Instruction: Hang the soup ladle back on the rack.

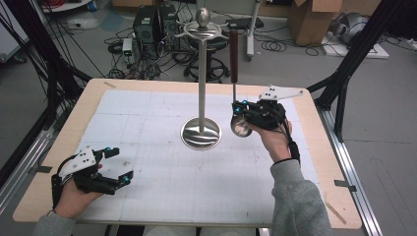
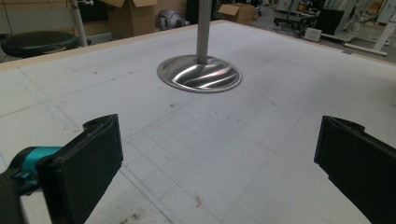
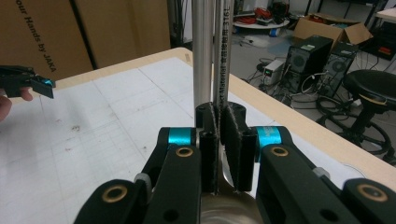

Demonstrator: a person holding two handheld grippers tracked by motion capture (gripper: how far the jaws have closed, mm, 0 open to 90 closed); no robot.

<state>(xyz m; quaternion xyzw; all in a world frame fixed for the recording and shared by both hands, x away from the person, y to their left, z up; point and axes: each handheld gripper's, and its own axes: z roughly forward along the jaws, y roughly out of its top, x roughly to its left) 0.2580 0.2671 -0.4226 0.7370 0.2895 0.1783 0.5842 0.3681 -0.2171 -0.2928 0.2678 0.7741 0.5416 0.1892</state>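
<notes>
High view: the right hand-held gripper (image 1: 239, 109) is clamping a ladle (image 1: 234, 69) upright at 3 o'clock of the stand (image 1: 201, 73) on the white-matted table (image 1: 147, 162); cables are littering the floor behind. Left gripper view: the left hand-held gripper (image 2: 219, 154) is gaping over bare mat. Right gripper view: pads are pinching the ladle's stem (image 3: 222, 51).
</notes>
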